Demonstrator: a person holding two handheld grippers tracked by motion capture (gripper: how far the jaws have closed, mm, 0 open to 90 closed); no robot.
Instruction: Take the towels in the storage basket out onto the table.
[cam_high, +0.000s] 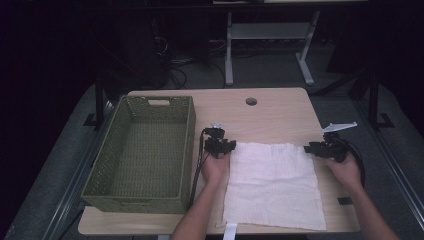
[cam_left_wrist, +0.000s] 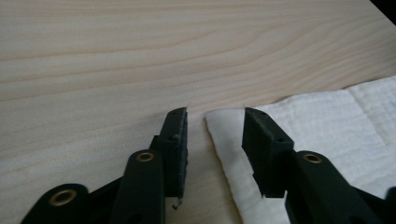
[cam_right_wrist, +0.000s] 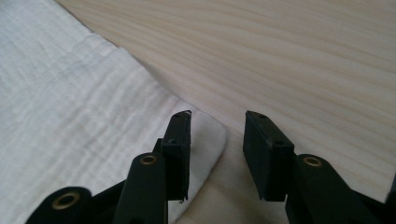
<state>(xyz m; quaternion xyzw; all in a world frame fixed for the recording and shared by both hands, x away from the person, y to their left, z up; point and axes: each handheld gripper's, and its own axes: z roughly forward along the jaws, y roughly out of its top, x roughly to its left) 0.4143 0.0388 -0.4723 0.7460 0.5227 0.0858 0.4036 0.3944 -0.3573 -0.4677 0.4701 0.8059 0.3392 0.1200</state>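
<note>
- green wicker basket (cam_high: 112, 165) left on table (cam_high: 280, 112), nothing inside
- white cloth (cam_high: 272, 187) flat, right of basket
- left gripper (cam_high: 226, 146), right gripper (cam_high: 311, 148) at cloth's far corners, both released, jaws apart

Lab: bare workbench (cam_high: 280, 112); floor cables (cam_high: 175, 70)

I've got a green woven basket (cam_high: 145, 155) on the left side of the light wood table (cam_high: 270, 112) — open top, handle slot in its far wall. Round hole (cam_high: 251, 101) near the table's far edge; white desk frame (cam_high: 270, 37) and cables (cam_high: 172, 70) on the dark floor behind.
</note>
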